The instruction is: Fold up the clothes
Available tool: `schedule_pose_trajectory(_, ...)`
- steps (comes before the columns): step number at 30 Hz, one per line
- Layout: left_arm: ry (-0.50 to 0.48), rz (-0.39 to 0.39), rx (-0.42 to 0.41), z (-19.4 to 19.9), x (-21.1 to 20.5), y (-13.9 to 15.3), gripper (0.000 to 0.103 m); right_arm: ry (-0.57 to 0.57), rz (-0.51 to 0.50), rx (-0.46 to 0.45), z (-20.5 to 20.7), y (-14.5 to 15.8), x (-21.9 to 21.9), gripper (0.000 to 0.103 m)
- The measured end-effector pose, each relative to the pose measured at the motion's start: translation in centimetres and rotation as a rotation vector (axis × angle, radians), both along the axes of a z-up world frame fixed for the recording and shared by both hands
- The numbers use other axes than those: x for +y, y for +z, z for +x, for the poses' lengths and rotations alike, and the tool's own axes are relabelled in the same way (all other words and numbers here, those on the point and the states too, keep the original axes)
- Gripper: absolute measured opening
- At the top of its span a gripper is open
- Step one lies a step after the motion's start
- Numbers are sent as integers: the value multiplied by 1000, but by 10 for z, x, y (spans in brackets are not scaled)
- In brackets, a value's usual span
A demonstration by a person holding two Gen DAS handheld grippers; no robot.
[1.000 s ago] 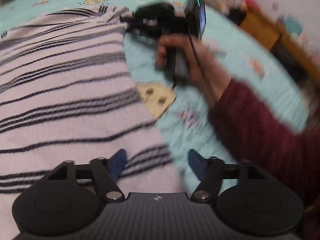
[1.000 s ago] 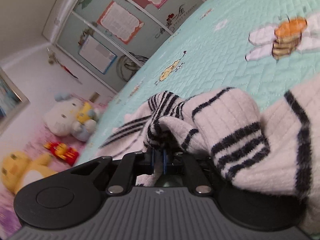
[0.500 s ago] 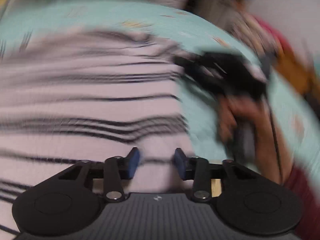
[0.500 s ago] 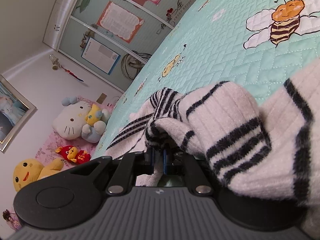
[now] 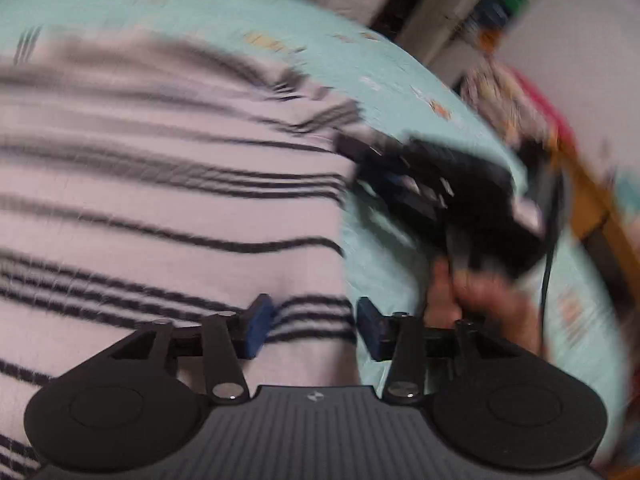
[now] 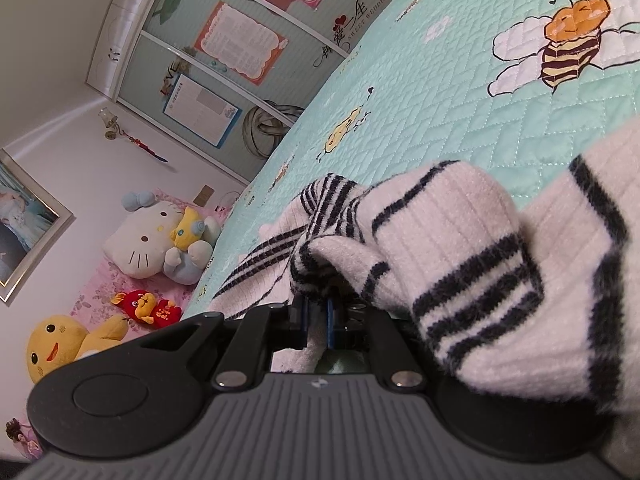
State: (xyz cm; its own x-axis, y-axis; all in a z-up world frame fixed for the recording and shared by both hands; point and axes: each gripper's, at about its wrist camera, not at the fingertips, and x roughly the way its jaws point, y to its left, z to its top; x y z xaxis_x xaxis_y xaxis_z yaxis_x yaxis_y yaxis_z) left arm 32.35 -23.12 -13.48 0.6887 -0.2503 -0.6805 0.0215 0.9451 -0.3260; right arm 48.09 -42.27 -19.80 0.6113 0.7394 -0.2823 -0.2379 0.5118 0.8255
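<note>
While its jaws have just been opening again, the left claw [image 5: 310, 326] now hangs spread over the striped sweater [image 5: 168, 208] edge on the bed [image 5: 380, 92], farther from the collar; the right claw [image 6: 316, 322] stays clamped on the sweater's fold.

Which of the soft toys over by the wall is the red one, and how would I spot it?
Start at the mint-green quilted bed and look past its far edge to the pink floral surface by the wall. Between the big white cat plush and the yellow duck plush lies the red plush: the smallest of the three, bright red.
</note>
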Motion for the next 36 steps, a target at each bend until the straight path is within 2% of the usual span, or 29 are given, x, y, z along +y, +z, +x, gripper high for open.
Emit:
schedule_pose_trajectory(3, -117, 63, -30, -14, -37, -1, 64, 9, 23, 8, 2, -2, -3, 10)
schedule_pose_trajectory(5, -108, 99, -43, -20, -39, -2, 64, 17, 14, 4, 1, -4, -5, 11)
schedule_pose_trajectory(7, -59, 28, -39, -29, -22, 5, 63, 25, -5, -1, -1, -2, -4, 12)
schedule_pose_trajectory(8, -36, -6, -37, -33, -14, 9, 63, 31, -16, -4, -2, 1, -2, 16)
schedule_pose_trajectory(11, -20, -32, -57, -61, 2, 23, 63, 40, -93, -25, -19, 8, -3, 27)
schedule_pose_trajectory(13, 3, -25, -66, -82, 12, 26, 65, 32, -165, -47, -37, 15, -6, 30)
schedule_pose_trajectory(15, 57, -41, -53, -103, 26, 22, 64, 3, -231, -59, -62, 20, -15, 30)
schedule_pose_trajectory(16, 76, -80, -43, -111, 33, 19, 64, -10, -256, -68, -76, 23, -20, 29)
schedule_pose_trajectory(19, 121, -164, -31, -135, 53, 11, 64, -3, -356, -178, -131, 46, -14, 26)
schedule_pose_trajectory(20, 132, -170, -36, -142, 58, 11, 64, 26, -385, -222, -149, 54, -6, 23)
schedule_pose_trajectory(23, 172, -191, -61, -161, 78, 17, 63, 243, -417, -314, -187, 72, 47, 21)
schedule_pose_trajectory(25, 222, -187, -72, -167, 94, 21, 65, 391, -445, -325, -200, 72, 86, 21)
schedule_pose_trajectory(26, 251, -183, -73, -168, 104, 22, 65, 422, -486, -320, -202, 69, 99, 21)
schedule_pose_trajectory(28, 298, -191, -61, -173, 125, 17, 65, 412, -563, -300, -205, 60, 104, 20)
schedule_pose_trajectory(29, 312, -187, -44, -177, 136, 14, 65, 375, -559, -271, -204, 58, 94, 16)
schedule_pose_trajectory(31, 336, -207, -7, -185, 152, 5, 63, 303, -552, -213, -202, 53, 73, 0)
schedule_pose_trajectory(34, 327, -285, -33, -198, 165, 2, 63, 206, -543, -139, -200, 49, 45, 0)
schedule_pose_trajectory(36, 317, -309, -49, -203, 168, 5, 62, 187, -547, -143, -207, 57, 43, 1)
